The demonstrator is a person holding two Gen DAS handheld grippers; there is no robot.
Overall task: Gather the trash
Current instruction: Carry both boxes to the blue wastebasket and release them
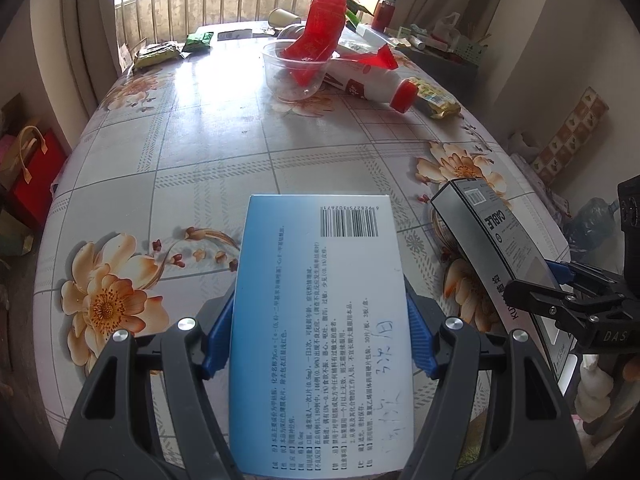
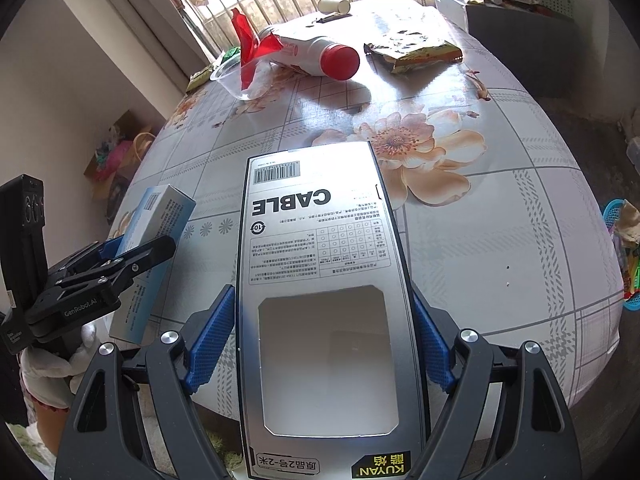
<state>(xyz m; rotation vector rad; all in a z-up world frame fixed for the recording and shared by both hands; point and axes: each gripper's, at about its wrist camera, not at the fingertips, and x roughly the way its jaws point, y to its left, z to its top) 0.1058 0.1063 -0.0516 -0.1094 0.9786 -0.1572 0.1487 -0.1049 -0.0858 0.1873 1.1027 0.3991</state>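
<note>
My left gripper (image 1: 320, 330) is shut on a blue and white medicine box (image 1: 320, 320), held above the near edge of the flowered table (image 1: 180, 168). My right gripper (image 2: 322, 340) is shut on a grey cable box (image 2: 320, 240) with a cut-out window, also held over the near edge. Each gripper shows in the other view: the right one (image 1: 560, 304) with the cable box (image 1: 488, 224), the left one (image 2: 100, 276) with the medicine box (image 2: 156, 220). Far on the table lie a clear plastic cup (image 1: 296, 68) with red wrappers (image 1: 320, 32), a white bottle with a red cap (image 2: 320, 54) and a snack packet (image 2: 416, 54).
Green packets (image 1: 176, 48) and a paper cup (image 1: 282, 18) lie at the table's far end by the barred window. A cluttered side shelf (image 2: 520, 0) stands at the back right. A blue basket (image 2: 624, 256) sits on the floor at right; red bags (image 1: 32, 172) at left.
</note>
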